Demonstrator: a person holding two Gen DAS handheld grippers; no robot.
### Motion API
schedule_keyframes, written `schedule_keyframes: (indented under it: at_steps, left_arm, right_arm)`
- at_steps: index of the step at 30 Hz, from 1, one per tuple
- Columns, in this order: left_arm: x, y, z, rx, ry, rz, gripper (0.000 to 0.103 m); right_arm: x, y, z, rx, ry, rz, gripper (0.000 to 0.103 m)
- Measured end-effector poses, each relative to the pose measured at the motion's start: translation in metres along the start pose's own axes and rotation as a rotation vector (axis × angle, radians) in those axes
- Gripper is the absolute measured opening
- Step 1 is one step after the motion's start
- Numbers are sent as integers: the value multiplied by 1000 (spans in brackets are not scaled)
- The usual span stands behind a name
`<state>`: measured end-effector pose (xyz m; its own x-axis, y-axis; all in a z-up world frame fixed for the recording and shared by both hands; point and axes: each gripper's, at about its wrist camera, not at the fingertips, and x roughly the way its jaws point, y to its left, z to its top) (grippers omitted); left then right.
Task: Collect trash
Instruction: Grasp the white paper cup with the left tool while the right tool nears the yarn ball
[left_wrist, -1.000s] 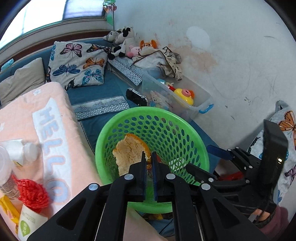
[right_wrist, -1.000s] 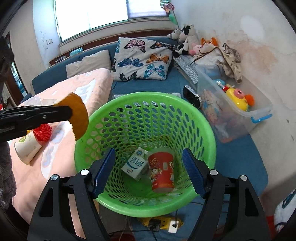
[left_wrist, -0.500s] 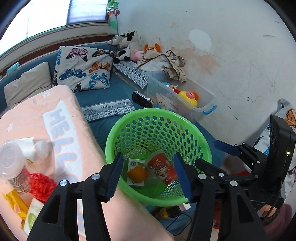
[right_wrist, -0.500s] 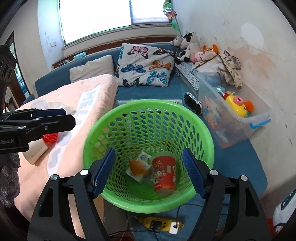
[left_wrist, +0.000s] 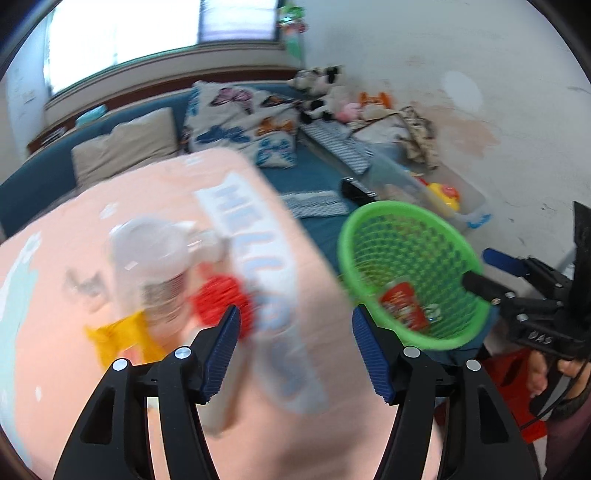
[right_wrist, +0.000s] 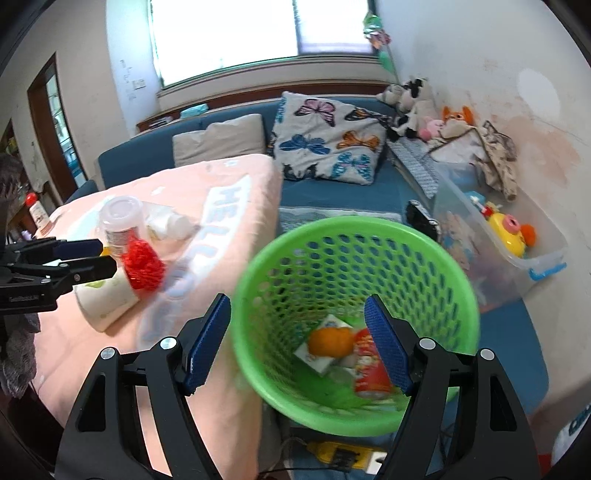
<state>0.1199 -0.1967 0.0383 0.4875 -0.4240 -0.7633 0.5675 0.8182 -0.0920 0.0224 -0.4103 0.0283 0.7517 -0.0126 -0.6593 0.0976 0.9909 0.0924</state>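
A green mesh basket (right_wrist: 436, 258) holds an orange peel (right_wrist: 330, 341), a small carton (right_wrist: 319, 360) and a red cup (right_wrist: 371, 369); it also shows in the left wrist view (left_wrist: 388, 218). On the pink blanket (right_wrist: 229, 177) lie a clear bottle (right_wrist: 120, 225), a red net ball (right_wrist: 144, 264), a white cup (right_wrist: 107, 301) and a yellow wrapper (left_wrist: 110, 338). My left gripper (left_wrist: 295, 350) is open and empty above the blanket, near the red net ball (left_wrist: 221, 299). My right gripper (right_wrist: 297, 343) is open and empty, its jaws straddling the basket's near rim.
A clear toy bin (right_wrist: 517, 258) with a yellow toy stands right of the basket by the wall. Butterfly pillows (right_wrist: 328, 147) and plush toys (right_wrist: 410, 99) lie on the blue sofa behind. A yellow power strip (right_wrist: 343, 456) lies on the floor below the basket.
My left gripper opened and dropped the orange peel into the basket, then swung left over the blanket toward the trash there. The right gripper stayed open at the basket.
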Motion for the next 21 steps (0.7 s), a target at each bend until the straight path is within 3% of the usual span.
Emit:
schedule_keyframes:
  at_steps: [11, 21]
  left_arm:
    - [35, 46, -25, 29, 154, 129, 63]
    - [61, 38, -23, 153, 236, 160, 67]
  right_arm:
    - [12, 38, 6, -61, 12, 46, 75]
    - [21, 41, 7, -64, 27, 44, 75]
